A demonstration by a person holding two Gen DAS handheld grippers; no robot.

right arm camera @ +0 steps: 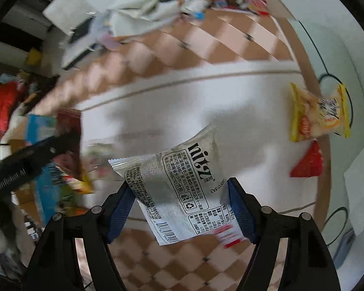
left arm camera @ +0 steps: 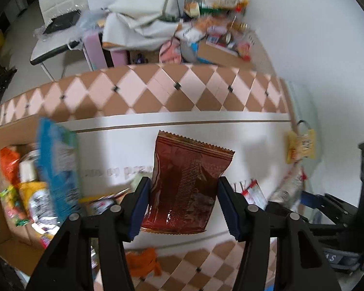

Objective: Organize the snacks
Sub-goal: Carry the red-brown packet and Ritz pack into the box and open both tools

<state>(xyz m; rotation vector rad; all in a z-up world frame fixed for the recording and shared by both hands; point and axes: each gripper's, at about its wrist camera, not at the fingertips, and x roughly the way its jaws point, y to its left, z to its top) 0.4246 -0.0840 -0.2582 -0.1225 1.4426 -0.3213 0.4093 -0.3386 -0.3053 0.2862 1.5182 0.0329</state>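
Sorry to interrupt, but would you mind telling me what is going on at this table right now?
A person is sorting snacks with two grippers. The left hand-held gripper is clamped on a dark red snack packet, and the right hand-held gripper grips a silver packet; both packets hang above the white table. A yellow packet and a small red one lie on the table, and a cardboard box of snacks sits at the left.

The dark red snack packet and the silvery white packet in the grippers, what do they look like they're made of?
Dark red snack packet: looks like glossy plastic or foil film, judging by its shiny highlights, creases and zigzag-cut top edge.
Silvery white packet: probably thin metallised or clear plastic film, with a crinkled sheen and black printed text.
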